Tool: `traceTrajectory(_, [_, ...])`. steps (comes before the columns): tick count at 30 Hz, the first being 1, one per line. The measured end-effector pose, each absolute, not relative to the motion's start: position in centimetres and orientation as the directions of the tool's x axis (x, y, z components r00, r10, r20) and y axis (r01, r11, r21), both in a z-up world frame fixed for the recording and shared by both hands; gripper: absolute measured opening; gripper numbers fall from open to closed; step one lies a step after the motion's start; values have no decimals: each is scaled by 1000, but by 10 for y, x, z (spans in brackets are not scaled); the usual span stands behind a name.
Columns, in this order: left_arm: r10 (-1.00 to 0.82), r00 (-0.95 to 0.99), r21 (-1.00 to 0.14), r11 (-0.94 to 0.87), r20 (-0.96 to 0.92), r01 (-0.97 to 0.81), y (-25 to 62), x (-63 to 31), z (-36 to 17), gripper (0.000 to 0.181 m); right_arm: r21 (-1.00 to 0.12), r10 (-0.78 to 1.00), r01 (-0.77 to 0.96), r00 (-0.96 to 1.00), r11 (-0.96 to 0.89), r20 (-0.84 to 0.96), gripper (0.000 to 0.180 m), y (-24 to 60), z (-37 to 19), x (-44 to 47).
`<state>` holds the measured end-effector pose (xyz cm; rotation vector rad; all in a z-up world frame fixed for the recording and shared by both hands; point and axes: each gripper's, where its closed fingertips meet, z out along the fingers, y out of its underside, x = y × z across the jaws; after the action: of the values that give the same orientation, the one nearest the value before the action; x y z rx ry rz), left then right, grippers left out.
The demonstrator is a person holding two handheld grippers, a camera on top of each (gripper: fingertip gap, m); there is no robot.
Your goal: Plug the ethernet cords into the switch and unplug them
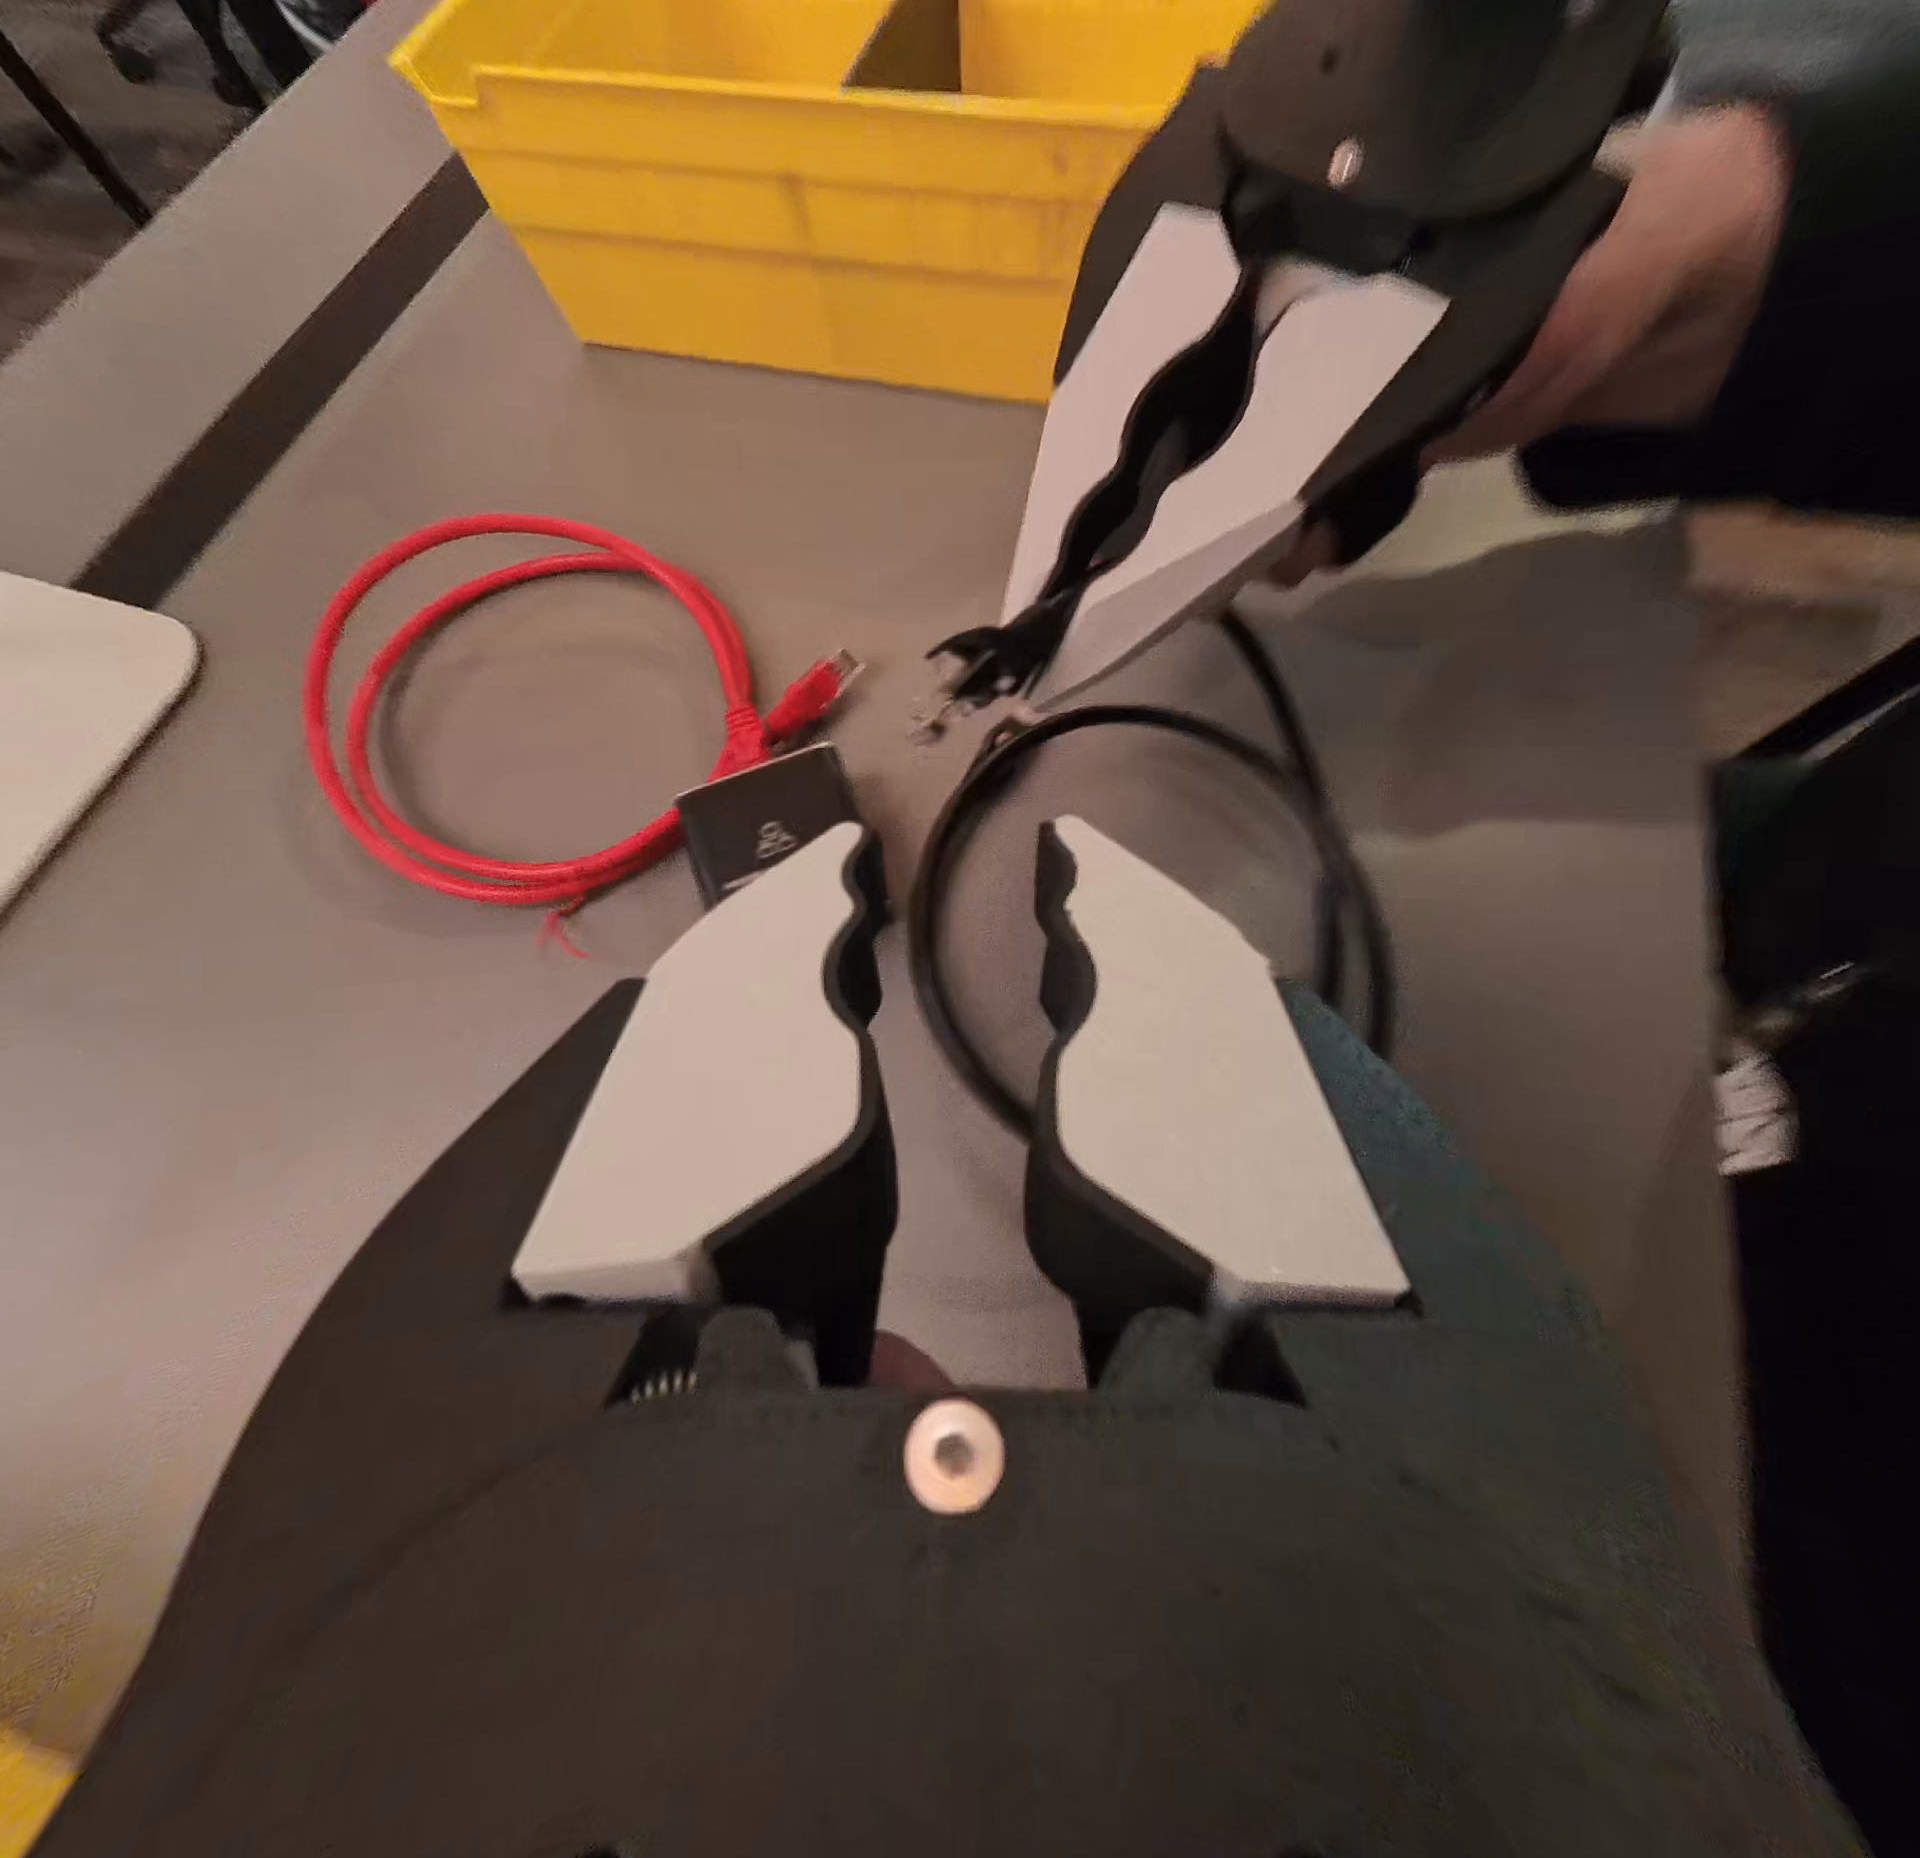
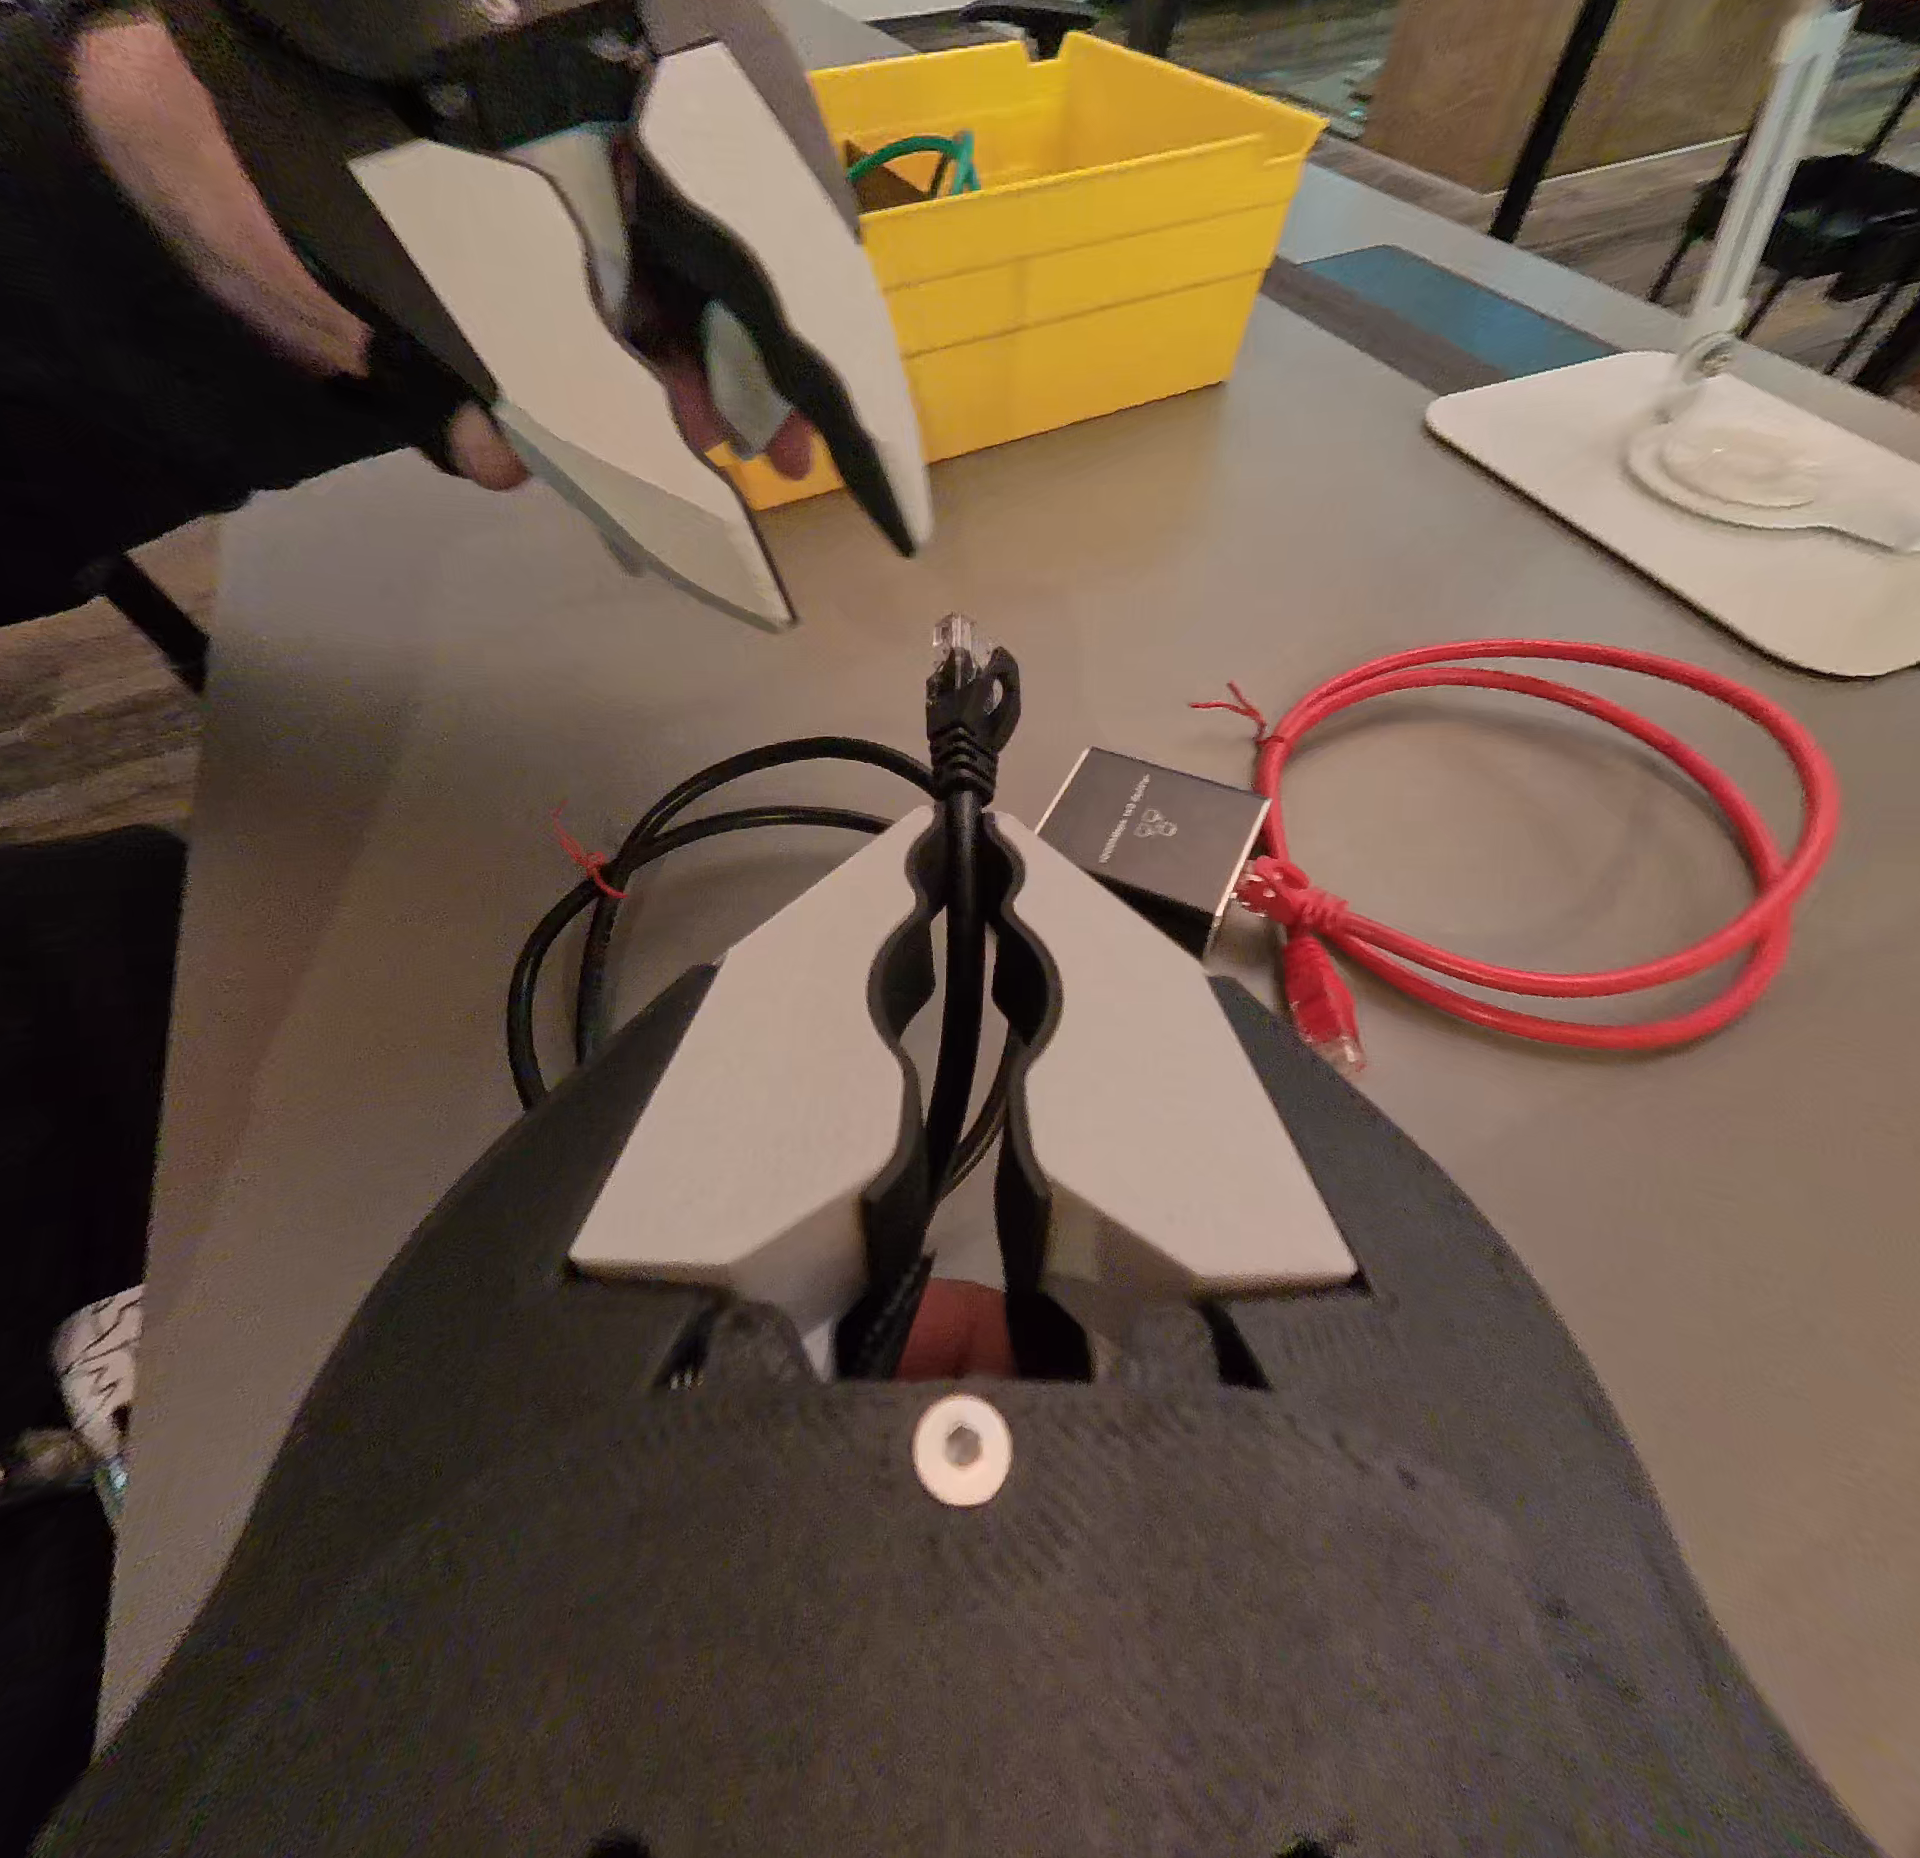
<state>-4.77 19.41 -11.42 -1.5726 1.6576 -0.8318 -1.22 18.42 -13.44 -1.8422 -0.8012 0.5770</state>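
Observation:
A small black switch lies on the grey table, and it also shows in the left wrist view. A coiled red ethernet cord lies against the switch's port end, with one red plug loose on the table. I cannot tell whether its other end is plugged in. My right gripper is shut on the black ethernet cord, whose plug sticks out past the tips above the table. The rest of the black cord is coiled on the table. My left gripper is open and empty, just above the switch.
A yellow bin stands at the back of the table, holding a green cable. A white pad with a glass stand base lies beyond the red cord. A dark object is at the table's right edge. The grippers' ends are close to 5 cm from one another. My right gripper's tips are some 9 cm from the small black switch. Seen from the left wrist view as well.

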Motion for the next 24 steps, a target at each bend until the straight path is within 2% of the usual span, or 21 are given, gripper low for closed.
traceTrajectory(3, [-988, 65, -883, -152, 137, -444, 184, -41, -108, 30, -929, 720, 284, 694, -238, 28, 1, 189, -131, -11])
traceTrajectory(5, [-968, 98, -878, -250, 230, -408, 177, -34, -113, 39, -924, 706, 324, 702, -202, 92, 1, 190, -129, -13])
traceTrajectory(8, [-920, 141, -867, -392, 366, -306, 176, -27, -111, 43, -895, 683, 431, 687, -112, 246, 0, 189, -127, -18])
traceTrajectory(12, [-815, 136, -789, -580, 564, -202, 181, -26, -106, 31, -813, 606, 582, 640, 19, 472, 1, 190, -119, -18])
traceTrajectory(15, [-761, 136, -746, -649, 635, -147, 180, -25, -106, 38, -681, 520, 726, 545, 100, 657, 1, 191, -118, -19])
traceTrajectory(17, [-735, 150, -730, -677, 661, -97, 184, -28, -105, 25, -622, 477, 773, 504, 122, 720, 1, 191, -116, -20])
traceTrajectory(20, [-680, 120, -682, -731, 723, -34, 184, -29, -102, 23, -536, 415, 829, 437, 160, 798, 1, 190, -111, -22])
traceTrajectory(24, [-672, 89, -676, -737, 735, 13, 184, -31, -97, 21, -496, 376, 848, 405, 186, 833, 1, 189, -107, -24])
